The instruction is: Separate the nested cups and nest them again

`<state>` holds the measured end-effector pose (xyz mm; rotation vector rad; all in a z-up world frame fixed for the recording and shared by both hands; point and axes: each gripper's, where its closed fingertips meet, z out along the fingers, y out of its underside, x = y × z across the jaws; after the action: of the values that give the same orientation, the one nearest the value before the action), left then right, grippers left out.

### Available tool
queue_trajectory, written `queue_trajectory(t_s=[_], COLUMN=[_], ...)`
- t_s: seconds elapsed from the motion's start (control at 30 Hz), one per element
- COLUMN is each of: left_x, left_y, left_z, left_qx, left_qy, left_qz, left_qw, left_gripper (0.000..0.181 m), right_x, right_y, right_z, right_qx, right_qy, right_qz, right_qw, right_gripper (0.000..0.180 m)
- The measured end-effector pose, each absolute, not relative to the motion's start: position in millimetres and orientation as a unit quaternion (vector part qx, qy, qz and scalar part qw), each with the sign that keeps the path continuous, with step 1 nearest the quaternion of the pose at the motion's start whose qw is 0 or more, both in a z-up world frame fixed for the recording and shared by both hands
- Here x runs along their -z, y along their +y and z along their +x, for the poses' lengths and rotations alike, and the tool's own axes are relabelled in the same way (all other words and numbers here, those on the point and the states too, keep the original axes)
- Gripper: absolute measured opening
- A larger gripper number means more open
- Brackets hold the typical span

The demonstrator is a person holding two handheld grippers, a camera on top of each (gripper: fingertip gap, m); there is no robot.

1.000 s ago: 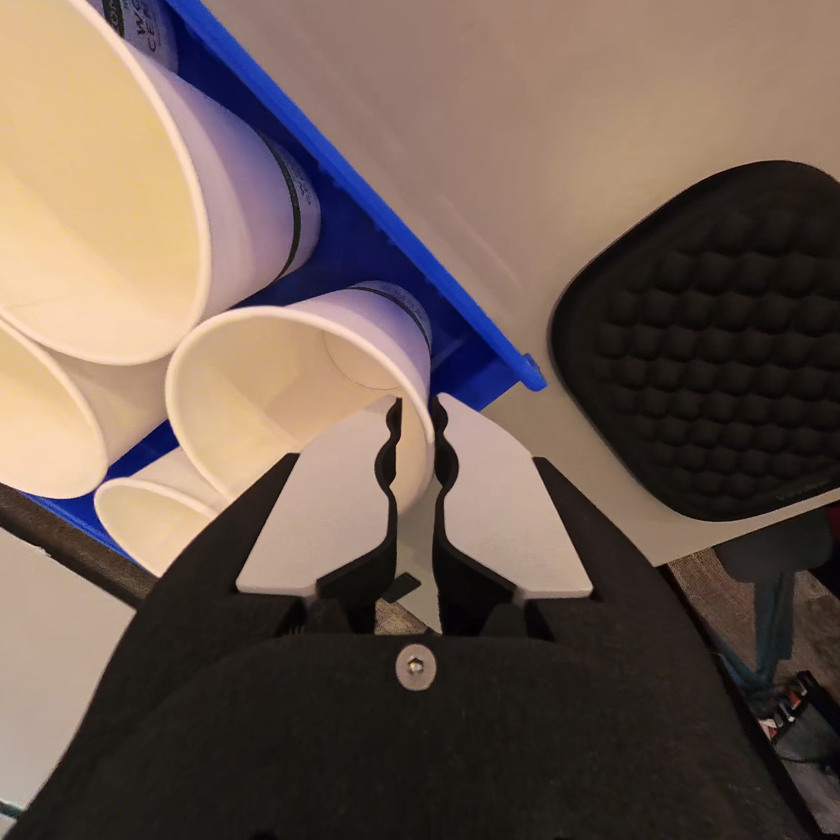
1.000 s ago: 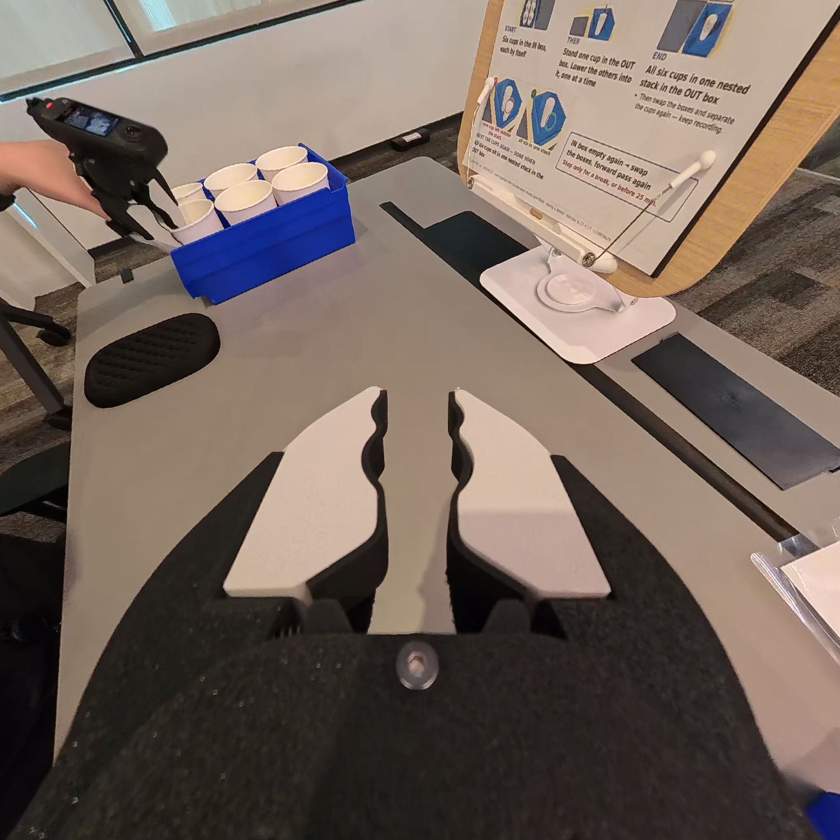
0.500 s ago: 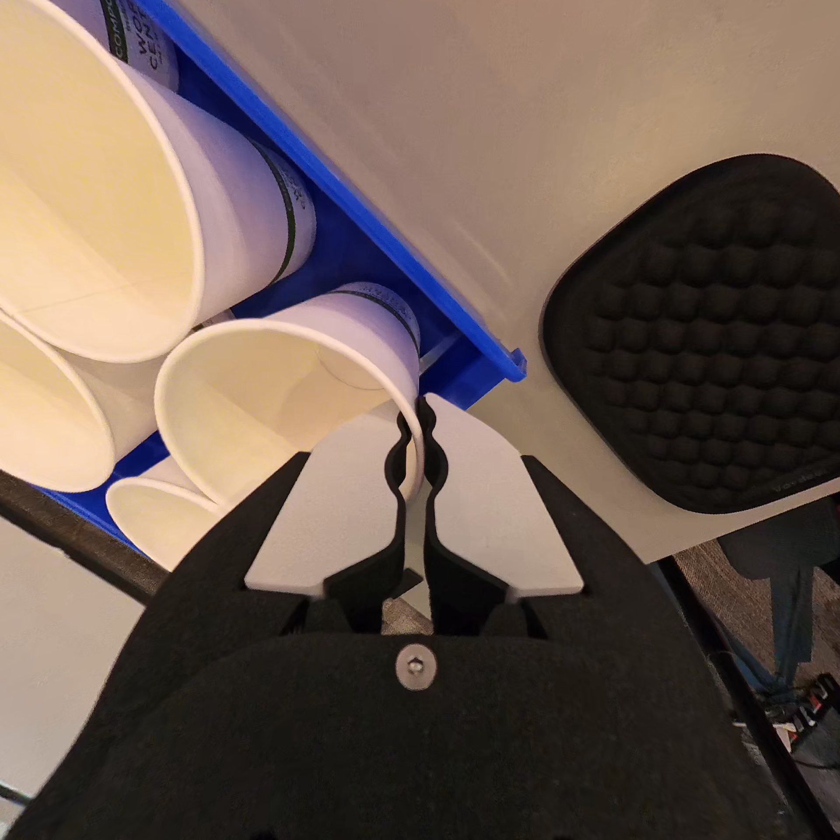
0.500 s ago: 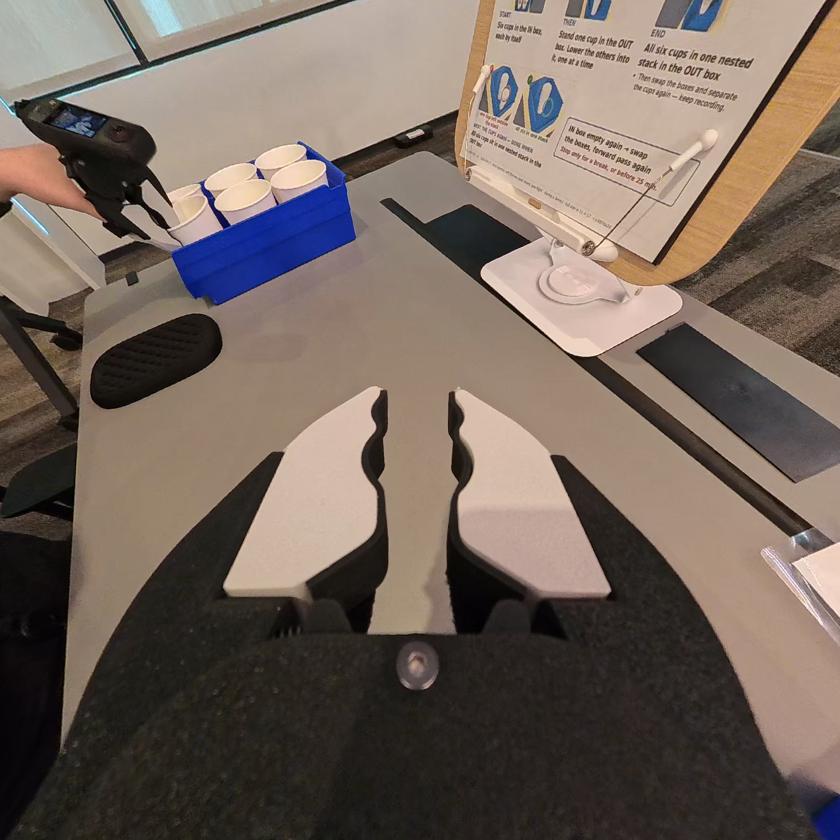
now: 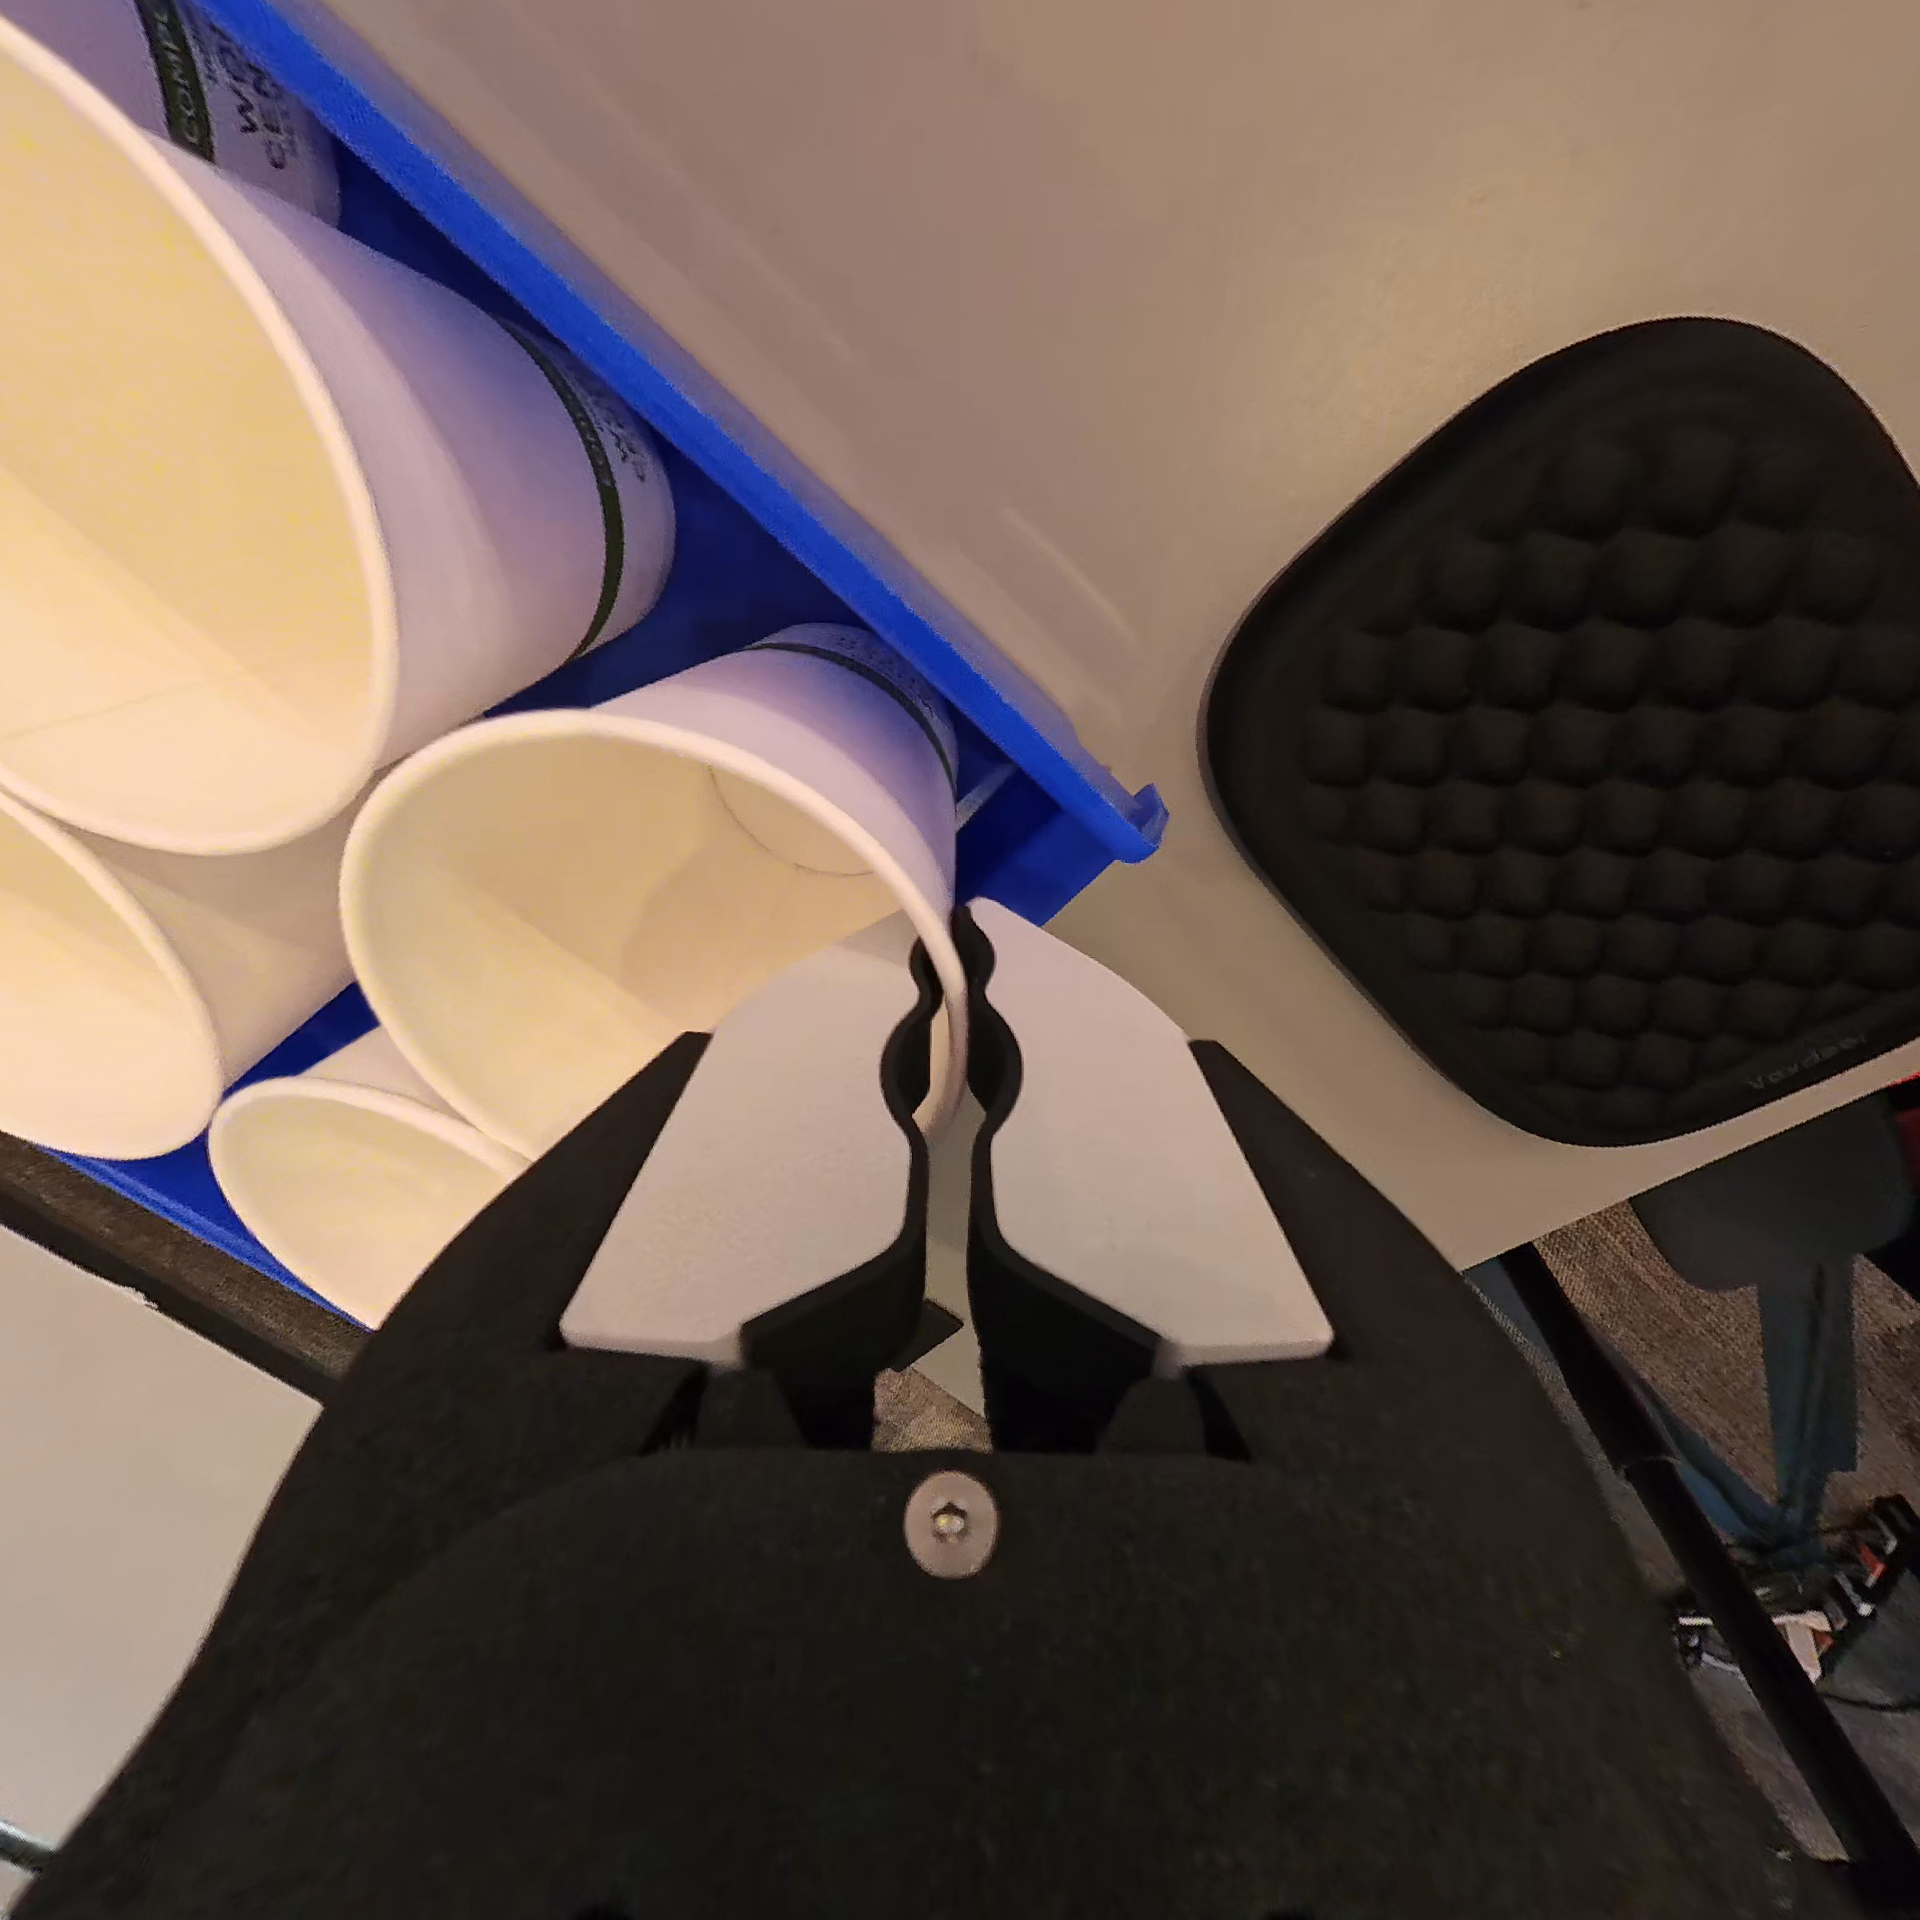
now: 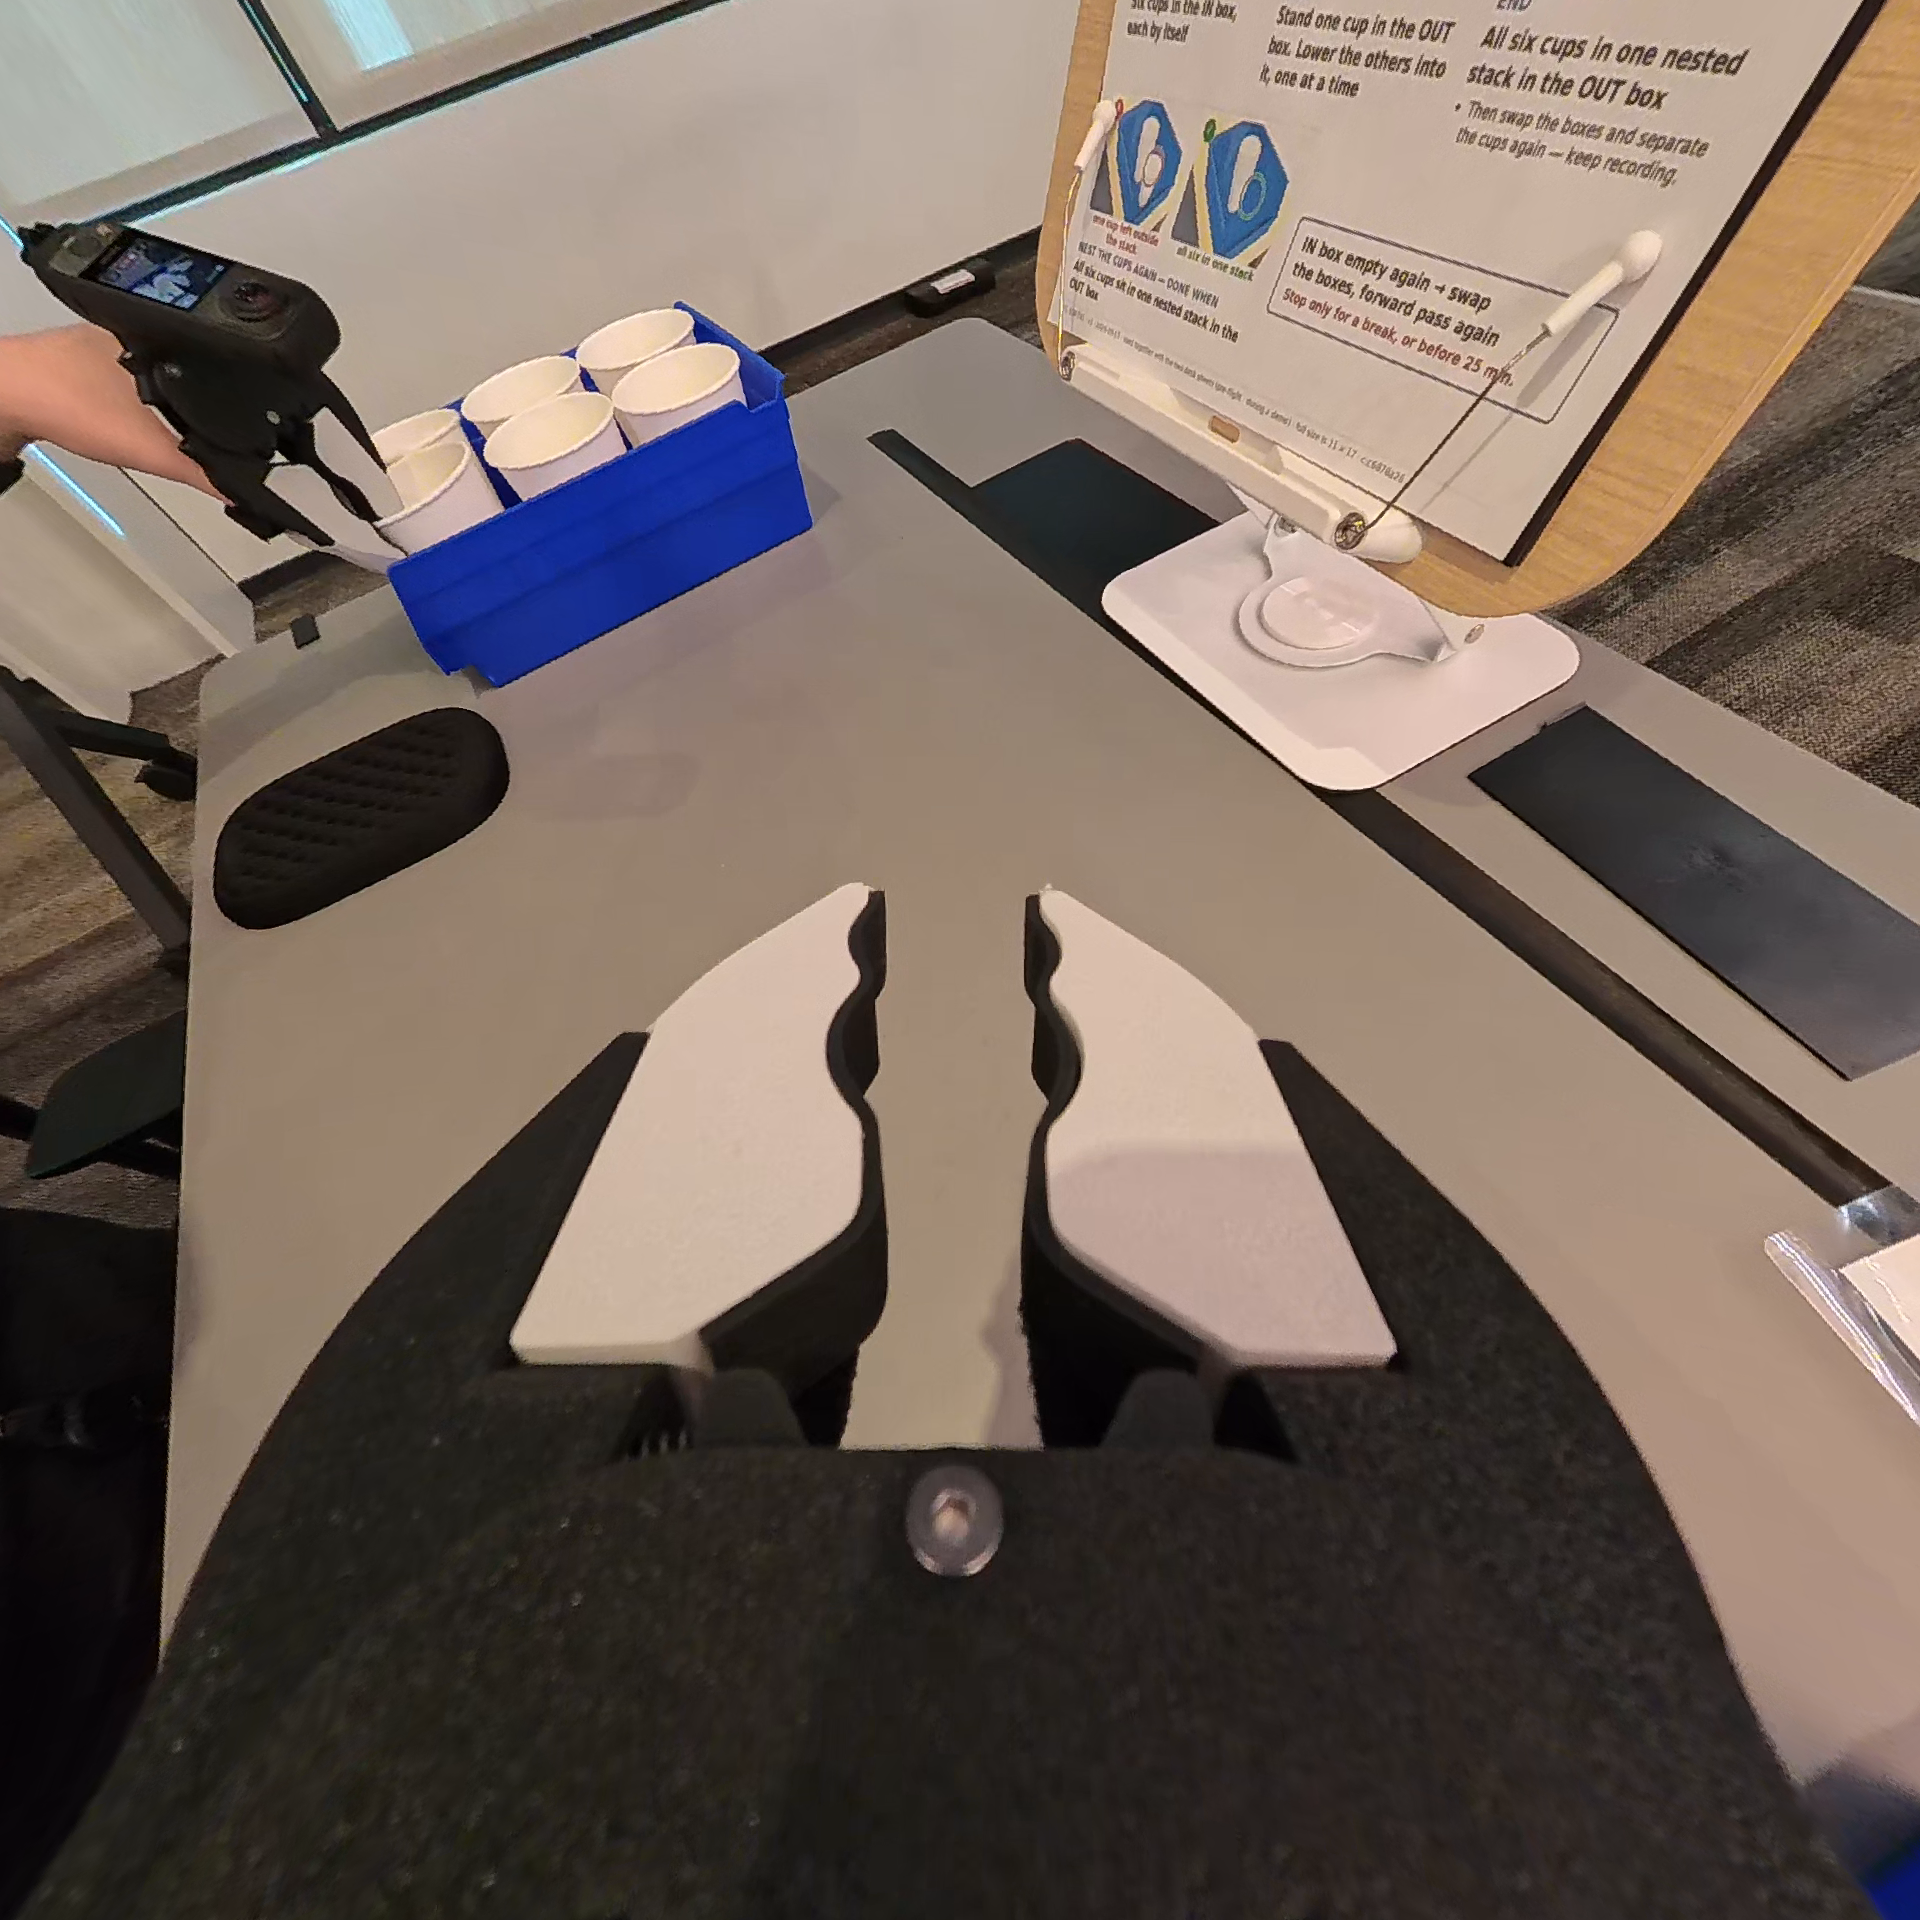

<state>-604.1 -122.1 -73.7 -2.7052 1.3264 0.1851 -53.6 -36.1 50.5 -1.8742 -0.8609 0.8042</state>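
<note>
Several white paper cups stand apart in a blue box (image 5: 810, 540) at the table's far left corner; the box also shows in the right wrist view (image 6: 623, 551). My left gripper (image 5: 948, 935) is shut on the rim of the corner cup (image 5: 623, 894), one finger inside and one outside. In the right wrist view the same gripper (image 6: 353, 520) pinches that cup (image 6: 442, 499), held by a hand. My right gripper (image 6: 956, 904) is open and empty over the bare grey table (image 6: 935, 727), far from the box.
A black dimpled pad lies near the box (image 5: 1600, 769), at the table's left edge (image 6: 353, 810). A white stand (image 6: 1340, 665) holds an instruction board (image 6: 1455, 208) at the right. A black strip (image 6: 1704, 894) and a clear sleeve (image 6: 1860, 1309) lie farther right.
My left gripper has closed from a small gap onto the corner cup's rim. My right gripper has shifted slightly and stays open.
</note>
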Motion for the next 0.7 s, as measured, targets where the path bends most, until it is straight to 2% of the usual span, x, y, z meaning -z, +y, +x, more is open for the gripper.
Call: queue_trajectory(t_s=[0.1,0.23,0.4,0.53,0.63,0.7], left_x=[73.4,70.7,68.9,77.6,80.1,79.0], left_y=[-123.2,-118.4,-120.0,-121.9,-120.8,-120.1], left_z=[-604.1,-606.3,-606.2,-610.3,-607.4,-605.1], left_qx=[-0.063,-0.076,-0.072,-0.093,-0.098,-0.099], left_qy=[0.445,0.443,0.445,0.453,0.463,0.464], left_qz=[-0.891,-0.891,-0.89,-0.885,-0.879,-0.878], left_qw=[0.056,0.066,0.07,0.055,0.059,0.061], left_gripper=[0.001,0.021,0.023,0.022,0.004,0.001], right_x=[-49.3,-48.9,-45.1,-42.4,-39.0,-36.8], right_y=[-35.7,-35.0,-34.3,-33.1,-33.3,-32.5], right_z=[-53.1,-52.3,-51.4,-51.1,-50.6,-49.5], right_qx=[-0.325,-0.327,-0.329,-0.33,-0.329,-0.326], right_qy=[-0.347,-0.345,-0.343,-0.342,-0.342,-0.341], right_qz=[-0.759,-0.759,-0.763,-0.766,-0.77,-0.773], right_qw=[0.446,0.445,0.438,0.433,0.427,0.425], right_gripper=[0.024,0.024,0.024,0.025,0.025,0.025])
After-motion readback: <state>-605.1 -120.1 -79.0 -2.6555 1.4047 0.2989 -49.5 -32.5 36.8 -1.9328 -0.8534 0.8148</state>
